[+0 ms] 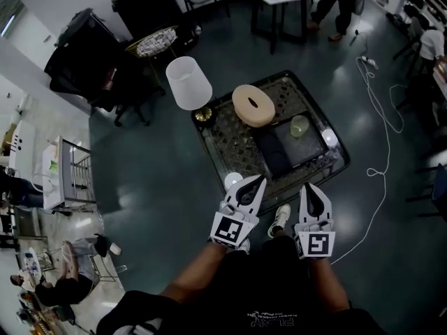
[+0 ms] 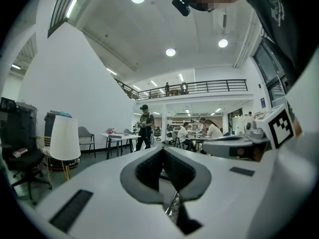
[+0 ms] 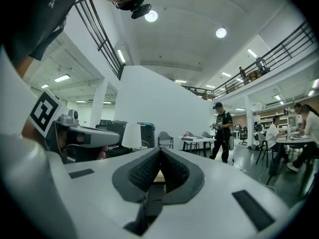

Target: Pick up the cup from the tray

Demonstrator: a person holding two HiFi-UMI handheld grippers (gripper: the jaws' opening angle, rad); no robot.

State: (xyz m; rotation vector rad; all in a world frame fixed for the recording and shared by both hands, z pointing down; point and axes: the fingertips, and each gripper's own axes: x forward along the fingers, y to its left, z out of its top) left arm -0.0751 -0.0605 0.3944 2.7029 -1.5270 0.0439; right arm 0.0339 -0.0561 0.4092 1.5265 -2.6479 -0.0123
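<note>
Head view alone shows the low glass worktop (image 1: 222,142): a white lamp (image 1: 188,82) at its left corner, a beige ring (image 1: 253,105), then the cup (image 1: 299,125) upright in the dark tray (image 1: 274,151). Bare floor (image 1: 154,180) runs along the worktop's left side. Both gripper views look level across the room (people and furniture, not the tray). The left gripper (image 1: 260,179) and right gripper (image 1: 306,185) hover at the near edge, fingers closed on nothing. The cup sits well beyond them, nearer the right one.

The cup (image 1: 299,125) is too small to show its contents; the left gripper (image 1: 260,179) and right gripper (image 1: 306,185) cover the worktop's (image 1: 227,142) near edge.
</note>
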